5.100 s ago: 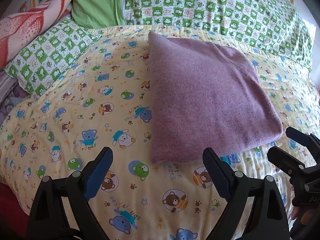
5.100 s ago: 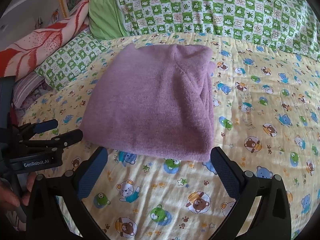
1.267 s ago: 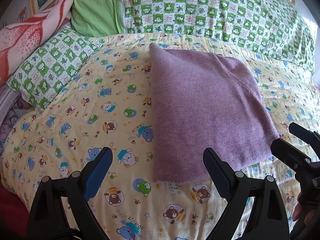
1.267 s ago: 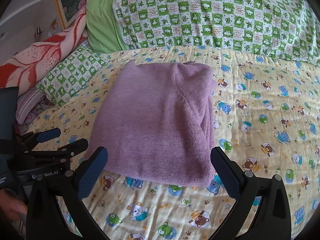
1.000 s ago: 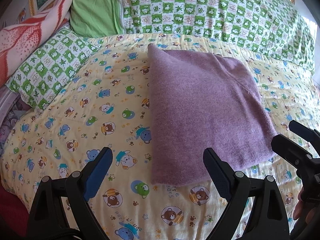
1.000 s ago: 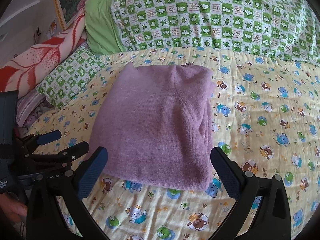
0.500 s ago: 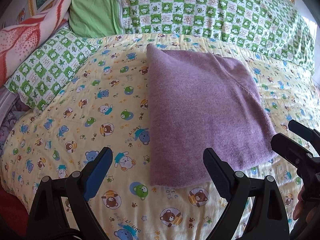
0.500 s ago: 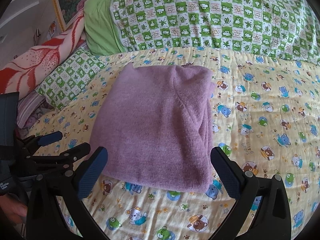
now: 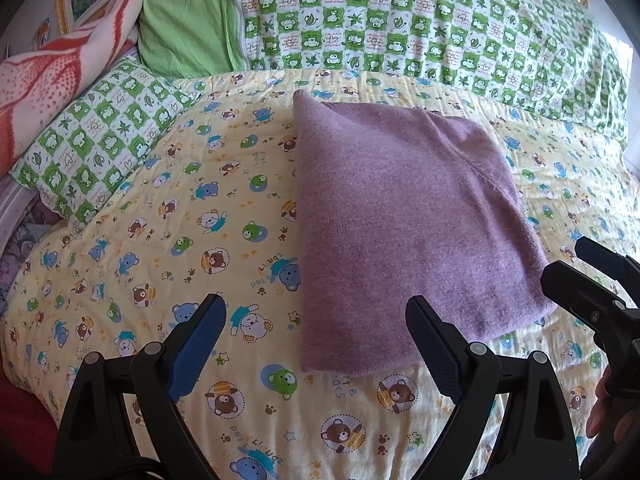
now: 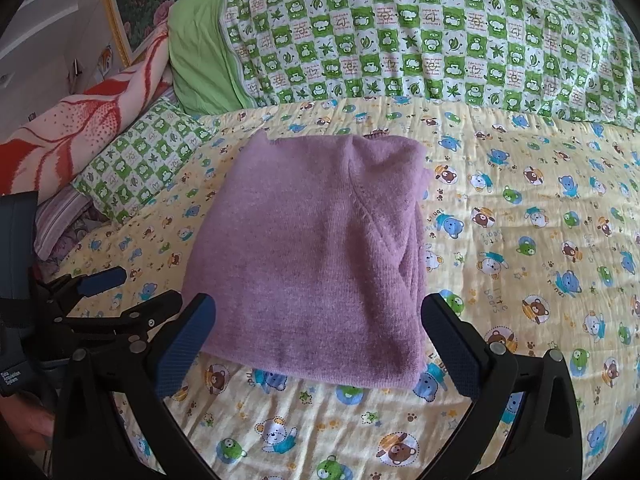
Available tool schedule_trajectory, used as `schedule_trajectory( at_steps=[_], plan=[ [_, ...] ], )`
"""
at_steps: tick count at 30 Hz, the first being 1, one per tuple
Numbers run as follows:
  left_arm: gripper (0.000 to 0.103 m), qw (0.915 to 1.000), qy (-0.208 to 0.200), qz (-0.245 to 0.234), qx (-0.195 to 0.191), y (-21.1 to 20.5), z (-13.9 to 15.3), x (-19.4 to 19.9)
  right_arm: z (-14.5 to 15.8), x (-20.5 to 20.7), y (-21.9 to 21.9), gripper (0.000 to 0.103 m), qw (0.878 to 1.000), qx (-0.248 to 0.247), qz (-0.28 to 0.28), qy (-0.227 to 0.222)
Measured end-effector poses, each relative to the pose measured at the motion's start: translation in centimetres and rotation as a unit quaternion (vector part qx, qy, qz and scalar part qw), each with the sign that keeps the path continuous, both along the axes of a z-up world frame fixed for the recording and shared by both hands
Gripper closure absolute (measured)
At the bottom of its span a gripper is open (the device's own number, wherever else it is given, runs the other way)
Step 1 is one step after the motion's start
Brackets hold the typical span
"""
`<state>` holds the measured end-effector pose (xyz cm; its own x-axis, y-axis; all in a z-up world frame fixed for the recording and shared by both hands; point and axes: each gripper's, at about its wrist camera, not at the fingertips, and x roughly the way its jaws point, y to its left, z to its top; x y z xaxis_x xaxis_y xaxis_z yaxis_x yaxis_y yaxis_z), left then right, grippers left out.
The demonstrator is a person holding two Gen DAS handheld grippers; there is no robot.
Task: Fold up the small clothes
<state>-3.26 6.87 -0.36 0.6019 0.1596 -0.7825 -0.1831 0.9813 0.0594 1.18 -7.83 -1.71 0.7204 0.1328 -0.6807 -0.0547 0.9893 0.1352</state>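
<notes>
Folded purple sweater [image 10: 312, 256] flat on bed [image 10: 520, 248], long axis near to far, just beyond right tool [image 10: 316, 340]; left tool [image 9: 316, 340] off its left corner; both released, empty

Bear-print sheet [image 9: 120, 264], green check pillows [image 10: 400, 40], red-patterned blanket [image 9: 48, 80].

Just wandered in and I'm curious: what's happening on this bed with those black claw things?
A person holds a claw tool in each hand to fold small clothes. A purple knit garment lies folded into a neat rectangle on the bear-print bedsheet. The left claw and the right claw are both open, near the garment's front edge, gripping nothing.
</notes>
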Motion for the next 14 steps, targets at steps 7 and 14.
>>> schedule_trajectory(
  at_steps=[7, 14],
  plan=[
    [0.011, 1.0, -0.001, -0.001, 0.0, 0.06, 0.03, -0.11, 0.14, -0.04, 0.01, 0.001, 1.0, 0.002, -0.002, 0.0],
    [0.011, 1.0, -0.007, -0.003, 0.001, 0.21, 0.27, -0.22, 0.11, 0.03, -0.04, 0.001, 1.0, 0.008, -0.008, 0.002]
  ],
)
